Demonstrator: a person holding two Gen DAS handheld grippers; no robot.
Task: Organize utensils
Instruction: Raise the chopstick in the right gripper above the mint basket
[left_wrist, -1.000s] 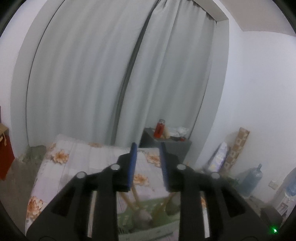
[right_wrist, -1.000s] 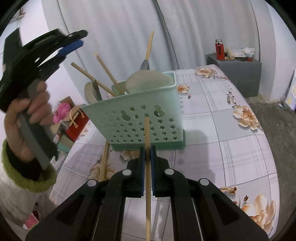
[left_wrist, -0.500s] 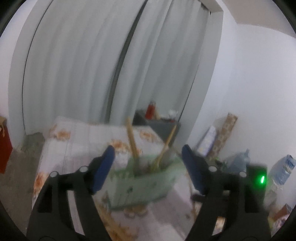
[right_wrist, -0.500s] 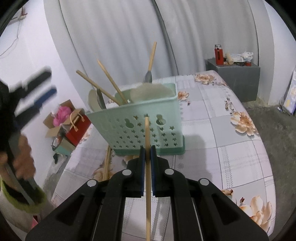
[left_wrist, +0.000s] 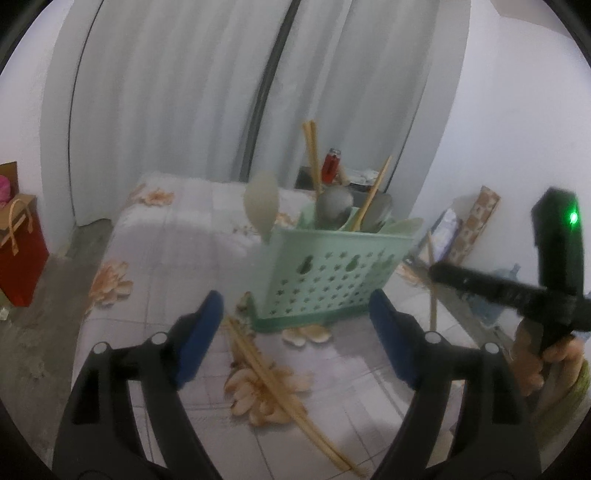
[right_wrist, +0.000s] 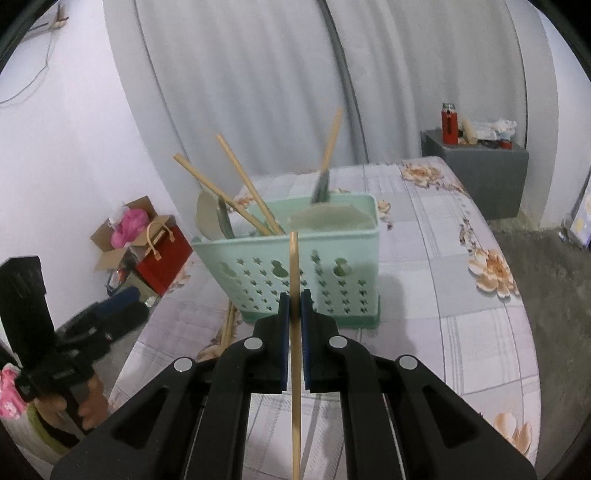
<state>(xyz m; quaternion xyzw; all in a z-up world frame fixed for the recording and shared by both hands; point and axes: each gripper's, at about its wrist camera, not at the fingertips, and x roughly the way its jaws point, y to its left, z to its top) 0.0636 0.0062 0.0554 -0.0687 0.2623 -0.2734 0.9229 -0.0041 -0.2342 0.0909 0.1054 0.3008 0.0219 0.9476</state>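
A mint-green perforated utensil basket (left_wrist: 332, 273) stands on the flowered tablecloth, holding wooden chopsticks (left_wrist: 310, 147), a pale ladle (left_wrist: 262, 206) and metal spoons (left_wrist: 332, 203). My left gripper (left_wrist: 295, 325) hovers low before the basket; its jaws are opening, with nothing between them. Loose chopsticks (left_wrist: 273, 384) lie on the cloth just under it. My right gripper (right_wrist: 294, 306) is shut on a single chopstick (right_wrist: 293, 258), held upright in front of the basket (right_wrist: 351, 273). The left gripper (right_wrist: 114, 306) shows at the lower left of the right wrist view.
A red gift bag (left_wrist: 18, 258) and an open cardboard box (right_wrist: 129, 229) sit on the floor left of the table. A grey cabinet (right_wrist: 476, 177) with a red bottle (right_wrist: 448, 127) stands behind it. The table (right_wrist: 480, 332) rounds off at the right.
My left gripper has come down and tipped toward the table, and its jaws have spread wide. The right gripper has risen slightly, still holding the chopstick.
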